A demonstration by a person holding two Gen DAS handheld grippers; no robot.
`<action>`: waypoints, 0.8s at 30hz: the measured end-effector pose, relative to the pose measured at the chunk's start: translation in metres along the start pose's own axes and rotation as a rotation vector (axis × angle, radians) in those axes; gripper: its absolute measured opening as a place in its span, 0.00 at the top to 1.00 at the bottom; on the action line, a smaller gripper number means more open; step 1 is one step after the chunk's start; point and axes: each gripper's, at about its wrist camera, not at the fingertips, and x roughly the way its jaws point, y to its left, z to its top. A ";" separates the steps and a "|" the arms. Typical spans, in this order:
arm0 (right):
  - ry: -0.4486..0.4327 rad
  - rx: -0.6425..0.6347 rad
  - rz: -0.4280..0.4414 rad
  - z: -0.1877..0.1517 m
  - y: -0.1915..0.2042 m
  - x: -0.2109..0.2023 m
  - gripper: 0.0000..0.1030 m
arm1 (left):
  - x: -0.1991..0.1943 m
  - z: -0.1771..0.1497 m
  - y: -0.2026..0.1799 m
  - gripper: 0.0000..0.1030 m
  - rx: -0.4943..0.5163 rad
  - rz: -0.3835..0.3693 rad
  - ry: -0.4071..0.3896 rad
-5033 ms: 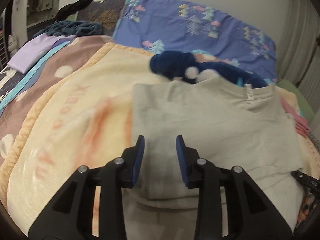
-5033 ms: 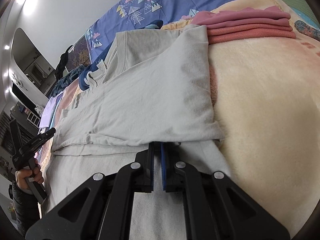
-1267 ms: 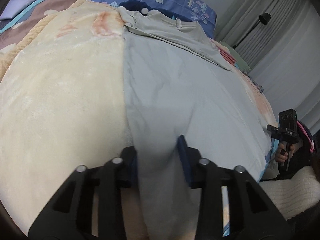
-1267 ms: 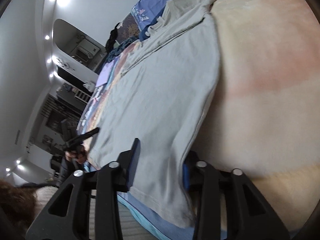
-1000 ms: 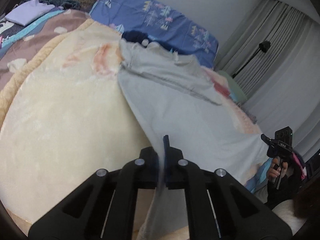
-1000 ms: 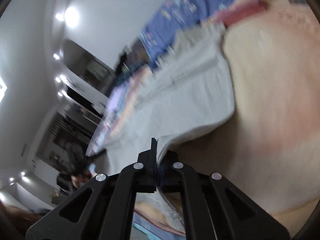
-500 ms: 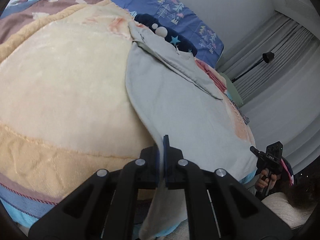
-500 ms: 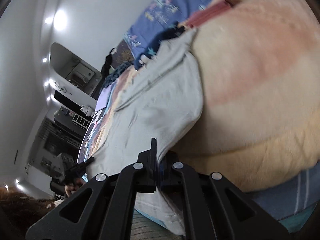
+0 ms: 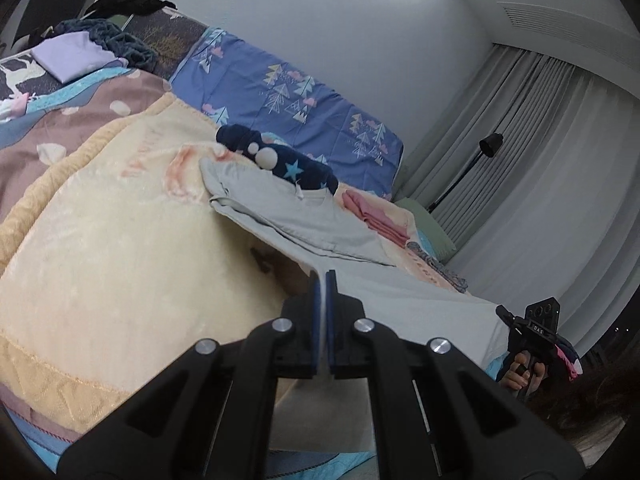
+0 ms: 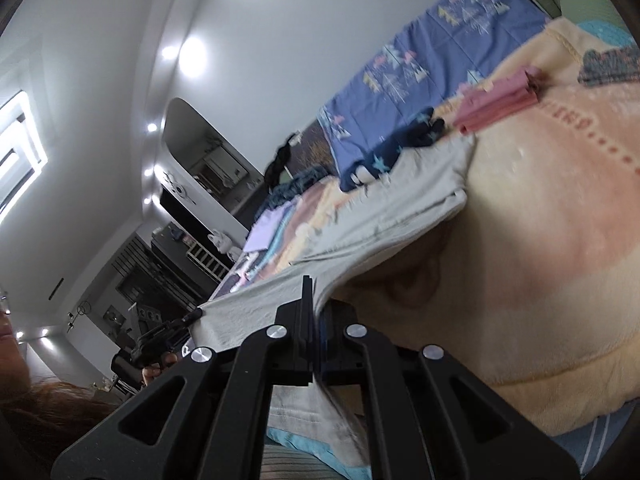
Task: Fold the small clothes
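Note:
A pale grey T-shirt (image 9: 304, 216) lies on a cream blanket (image 9: 120, 240), its top end folded near the pillows. My left gripper (image 9: 320, 276) is shut on the shirt's near left hem corner and holds it lifted off the blanket. In the right wrist view the same grey T-shirt (image 10: 384, 216) stretches away from my right gripper (image 10: 314, 284), which is shut on the near right hem corner, also raised. The hem hangs taut between the two grippers. Each view shows the other gripper (image 9: 536, 328) (image 10: 160, 340) held in a hand.
A navy star-print garment (image 9: 280, 160) lies beyond the shirt. A folded pink stack (image 9: 376, 216) (image 10: 500, 100) sits to its right. Purple folded cloth (image 9: 68, 56) lies far left. Blue patterned pillows (image 9: 288, 96) line the wall, with curtains (image 9: 540, 160) and a floor lamp (image 9: 488, 148) at right.
Both grippers have risen and moved forward with the hem corners, lifting the shirt's lower part off the blanket so a shadowed gap shows under it.

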 end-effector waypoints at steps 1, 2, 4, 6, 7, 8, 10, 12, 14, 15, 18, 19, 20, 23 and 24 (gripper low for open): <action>-0.024 -0.021 0.005 0.003 0.007 -0.010 0.98 | -0.007 0.004 -0.006 0.98 0.014 -0.004 -0.019; -0.054 -0.047 0.006 0.006 0.013 -0.019 0.98 | -0.015 0.006 -0.012 0.99 0.031 -0.005 -0.044; -0.119 -0.080 0.015 0.013 0.021 -0.038 1.00 | -0.033 0.013 -0.023 1.00 0.066 -0.006 -0.107; -0.161 -0.100 -0.014 0.021 0.022 -0.046 1.00 | -0.044 0.020 -0.029 1.00 0.091 -0.004 -0.159; -0.158 -0.105 -0.045 0.024 0.018 -0.044 1.00 | -0.042 0.023 -0.029 1.00 0.106 0.007 -0.158; -0.133 -0.089 -0.084 0.026 0.010 -0.038 1.00 | -0.037 0.024 -0.027 1.00 0.110 0.036 -0.140; -0.063 -0.030 -0.134 0.023 -0.009 -0.025 0.99 | -0.019 0.023 -0.016 1.00 0.086 0.088 -0.066; 0.014 0.014 -0.239 0.012 -0.033 -0.009 0.96 | -0.001 0.014 -0.004 0.91 0.084 0.161 0.011; 0.084 0.071 -0.282 -0.002 -0.058 0.005 0.95 | 0.017 -0.001 0.012 0.63 0.084 0.210 0.088; 0.111 0.108 -0.286 -0.010 -0.068 0.010 0.92 | 0.026 -0.009 0.019 0.49 0.073 0.233 0.117; 0.175 0.190 -0.275 -0.032 -0.092 0.024 0.83 | 0.051 -0.033 0.046 0.45 0.020 0.256 0.238; 0.194 0.202 -0.267 -0.039 -0.097 0.027 0.75 | 0.058 -0.041 0.052 0.40 0.010 0.260 0.274; 0.211 0.210 -0.264 -0.045 -0.101 0.030 0.71 | 0.063 -0.049 0.058 0.38 0.008 0.277 0.306; 0.248 0.221 -0.263 -0.054 -0.111 0.040 0.66 | 0.075 -0.067 0.070 0.34 0.004 0.292 0.370; 0.257 0.233 -0.253 -0.054 -0.114 0.043 0.66 | 0.076 -0.070 0.073 0.33 -0.001 0.277 0.372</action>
